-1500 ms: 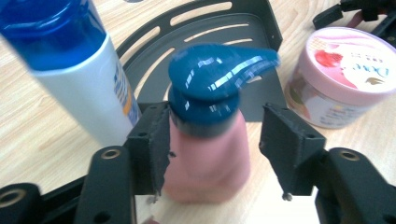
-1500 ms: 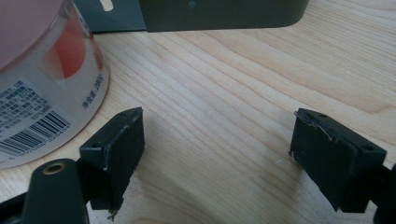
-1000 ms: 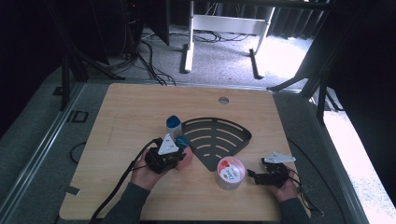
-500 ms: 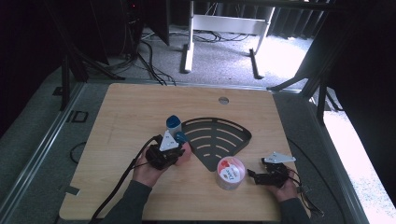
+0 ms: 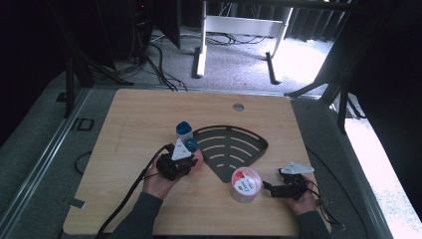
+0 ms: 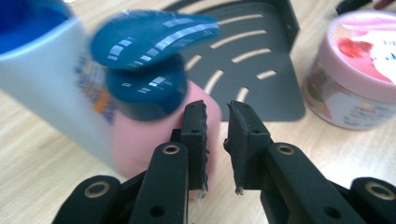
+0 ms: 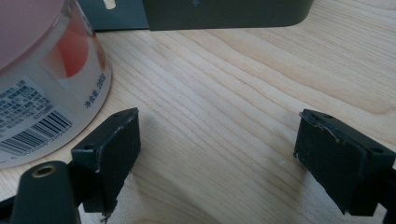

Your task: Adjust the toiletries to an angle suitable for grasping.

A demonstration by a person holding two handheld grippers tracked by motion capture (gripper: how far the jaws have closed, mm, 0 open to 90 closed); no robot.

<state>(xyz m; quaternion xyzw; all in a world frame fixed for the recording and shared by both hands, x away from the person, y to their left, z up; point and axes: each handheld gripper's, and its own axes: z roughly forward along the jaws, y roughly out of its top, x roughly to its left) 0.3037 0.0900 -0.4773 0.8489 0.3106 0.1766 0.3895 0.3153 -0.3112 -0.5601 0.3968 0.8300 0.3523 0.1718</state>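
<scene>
My left gripper lies on the table with its jaws shut and nothing between them. Just past its left jaw stands a pink bottle with a dark blue pump top, and beside that a white bottle with a blue cap. A pink-lidded jar stands just left of my right gripper. That gripper's jaws have just been opening; they stand wide apart over bare wood, holding nothing.
A black fan-shaped slotted rack lies flat mid-table between the bottles and the jar. A round hole sits near the table's far edge. Cables trail from both grippers toward the near edge.
</scene>
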